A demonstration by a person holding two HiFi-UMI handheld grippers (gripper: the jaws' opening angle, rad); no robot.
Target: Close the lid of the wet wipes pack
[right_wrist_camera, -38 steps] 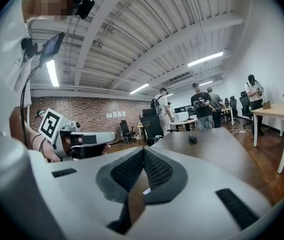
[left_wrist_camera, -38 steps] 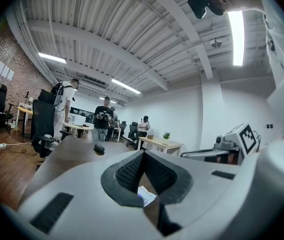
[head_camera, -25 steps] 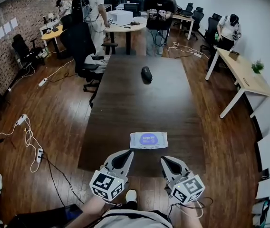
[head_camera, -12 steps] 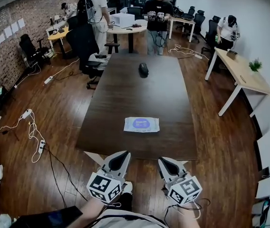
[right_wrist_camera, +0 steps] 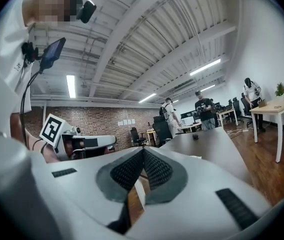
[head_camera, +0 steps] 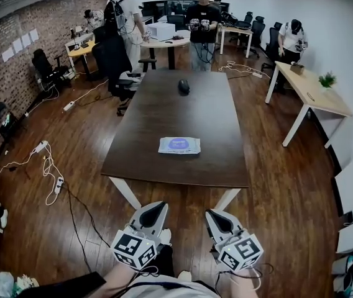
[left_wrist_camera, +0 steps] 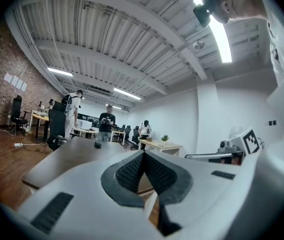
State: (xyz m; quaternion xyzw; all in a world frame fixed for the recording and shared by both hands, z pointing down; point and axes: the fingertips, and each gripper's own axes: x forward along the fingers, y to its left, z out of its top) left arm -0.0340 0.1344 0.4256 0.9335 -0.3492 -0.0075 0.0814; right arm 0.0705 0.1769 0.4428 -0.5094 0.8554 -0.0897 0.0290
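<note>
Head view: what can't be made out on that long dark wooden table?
- White wet wipes pack with a blue label: lid open or shut, too small and far in the head view.
- Its label print: too small to read.
- Small dark rounded object at the far end of the dark wooden table: too small to identify.

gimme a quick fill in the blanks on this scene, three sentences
The wet wipes pack lies on the dark ___.
The left tool and the right tool each have jaws that are ___.
The small black object sits ___ from the tools than the pack.
Missing words: table; shut; farther.
</note>
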